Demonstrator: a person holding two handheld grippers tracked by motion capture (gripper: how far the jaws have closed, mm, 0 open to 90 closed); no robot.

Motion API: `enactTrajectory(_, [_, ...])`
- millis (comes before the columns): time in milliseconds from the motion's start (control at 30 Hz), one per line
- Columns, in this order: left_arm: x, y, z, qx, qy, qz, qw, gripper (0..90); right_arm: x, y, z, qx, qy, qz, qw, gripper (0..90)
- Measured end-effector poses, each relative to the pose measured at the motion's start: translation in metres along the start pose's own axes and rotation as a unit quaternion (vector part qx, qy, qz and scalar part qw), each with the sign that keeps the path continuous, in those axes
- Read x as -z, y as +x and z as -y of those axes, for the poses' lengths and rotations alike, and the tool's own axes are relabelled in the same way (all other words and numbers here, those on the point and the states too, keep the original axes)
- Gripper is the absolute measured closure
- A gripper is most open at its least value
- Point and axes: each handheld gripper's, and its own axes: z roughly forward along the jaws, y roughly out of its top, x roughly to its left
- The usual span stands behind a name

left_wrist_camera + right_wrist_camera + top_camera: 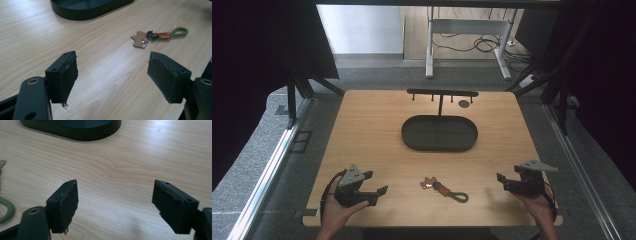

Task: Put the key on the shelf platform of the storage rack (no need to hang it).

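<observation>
Left gripper point(377, 183) low over the table point(372, 130), jaws spread wide, nothing between them. Keychain point(157, 36) lying flat ahead and to the right of those jaws, well apart, brown charm end nearer, green loop farther. Right gripper point(503, 181) likewise gaping, empty, green loop point(6, 211) off to its left. Dark oval tray point(439, 133) beyond both, hook stand point(442, 93) rising behind it.

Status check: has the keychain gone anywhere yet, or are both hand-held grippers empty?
Nothing looks done. The keychain lies flat on the table, short of the oval stand base with its hook bar. In hand: nothing; the left hand-held gripper and right hand-held gripper are open at the near edge. Any grasp or hanging remains, presumably.
</observation>
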Motion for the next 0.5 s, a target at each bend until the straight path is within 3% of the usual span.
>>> enactTrajectory(233, [0.0003, -0.0014, 0.0003, -0.001, 0.000, 0.002, 1.0000, 24.2, 0.0084, -0.0012, 0.0008, 0.004, 0.000, -0.001, 1.0000, 28.3])
enactTrajectory(500, [-0.0005, 0.0009, 0.0013, 0.004, -0.001, 0.002, 1.0000, 24.2, 0.0062, -0.0024, 0.0017, 0.013, 0.012, -0.013, 0.9998, 32.3])
